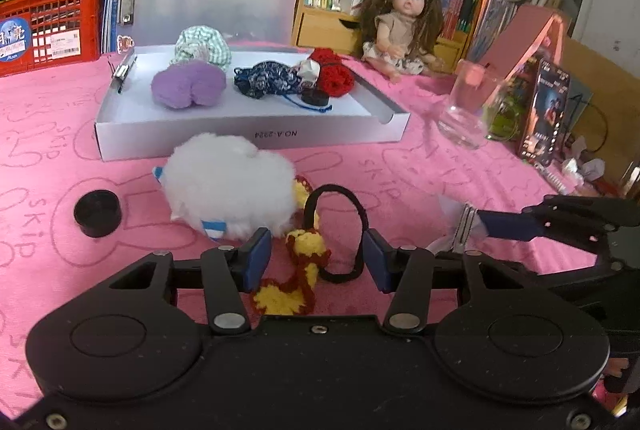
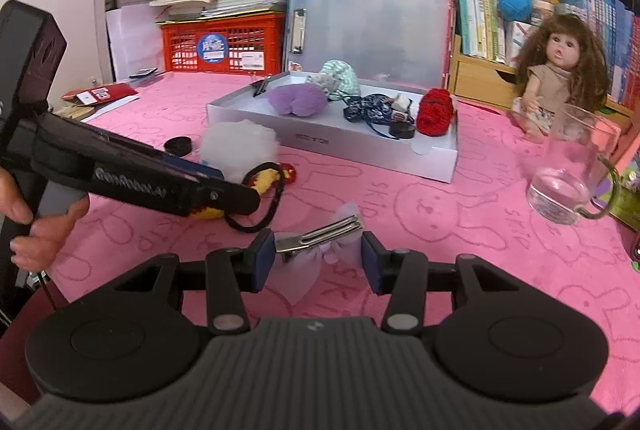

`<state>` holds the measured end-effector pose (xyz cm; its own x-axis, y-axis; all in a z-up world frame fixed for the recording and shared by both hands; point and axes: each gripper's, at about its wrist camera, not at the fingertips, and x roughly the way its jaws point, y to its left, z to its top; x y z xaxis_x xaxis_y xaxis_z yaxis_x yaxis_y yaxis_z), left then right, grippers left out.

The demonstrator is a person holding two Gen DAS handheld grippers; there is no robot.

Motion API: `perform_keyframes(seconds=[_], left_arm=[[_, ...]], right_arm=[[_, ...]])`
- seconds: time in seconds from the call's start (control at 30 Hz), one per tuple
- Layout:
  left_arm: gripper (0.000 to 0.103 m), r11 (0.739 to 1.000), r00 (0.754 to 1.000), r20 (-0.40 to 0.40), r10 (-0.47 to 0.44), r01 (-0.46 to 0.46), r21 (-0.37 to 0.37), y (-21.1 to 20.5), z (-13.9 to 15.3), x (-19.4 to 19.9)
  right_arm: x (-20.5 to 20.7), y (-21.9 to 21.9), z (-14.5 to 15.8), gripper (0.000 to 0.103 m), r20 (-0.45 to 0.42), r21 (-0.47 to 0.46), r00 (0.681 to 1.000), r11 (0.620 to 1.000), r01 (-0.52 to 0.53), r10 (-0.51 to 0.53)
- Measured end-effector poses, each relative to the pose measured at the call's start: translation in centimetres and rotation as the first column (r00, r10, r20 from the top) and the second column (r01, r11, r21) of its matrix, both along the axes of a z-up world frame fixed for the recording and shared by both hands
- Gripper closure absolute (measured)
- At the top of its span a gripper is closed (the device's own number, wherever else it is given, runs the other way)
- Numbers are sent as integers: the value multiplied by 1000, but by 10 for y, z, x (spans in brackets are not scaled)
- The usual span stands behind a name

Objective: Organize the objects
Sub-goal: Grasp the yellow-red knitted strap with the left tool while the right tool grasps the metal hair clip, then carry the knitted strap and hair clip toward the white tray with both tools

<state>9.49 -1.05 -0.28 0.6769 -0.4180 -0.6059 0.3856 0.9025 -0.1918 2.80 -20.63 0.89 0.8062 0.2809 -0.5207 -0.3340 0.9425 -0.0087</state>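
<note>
My left gripper is open, its jaws either side of a yellow and red crocheted hair tie with a black elastic loop on the pink cloth. A white fluffy pompom lies just beyond. My right gripper is open around a lilac bow hair clip with a metal clasp. The white box behind holds a purple pompom, a green checked scrunchie, a blue patterned tie and a red crocheted piece. The left gripper also shows in the right wrist view.
A black cap lies left of the pompom. A glass mug stands at the right, near a doll sitting against bookshelves. A red crate with stacked books is behind the box. Pink boxes and cards stand at the right.
</note>
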Motion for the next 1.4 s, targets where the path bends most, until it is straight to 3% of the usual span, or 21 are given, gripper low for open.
perform_keyframes(seconds=[0.07,0.1,0.13,0.53,1.0,1.4], left_arm=[[67,1000,1000,5,13,-13,13,-4,-2,0],[80,999,1000,12,19,-19,31,-6,-3,0],[83,998,1000,16,22,-23,50,-7,-3,-1],[83,999,999,32,18,-19,34,-4,12,-17],[83,995,993,83,88,-91,30,4,37,-39],[83,989,981,130,146,-149,13,23,59,-29]], right_arm=[[1,-2,-1,50,-4,3,1000,1000,9,-9],[1,-2,-2,50,-5,5,1000,1000,13,-13],[1,-3,-2,50,-7,8,1000,1000,15,-15],[2,-9,4,50,-6,36,999,998,51,-51],[-3,-4,19,50,33,25,997,997,74,-75],[7,-7,33,50,56,25,994,995,97,-98]])
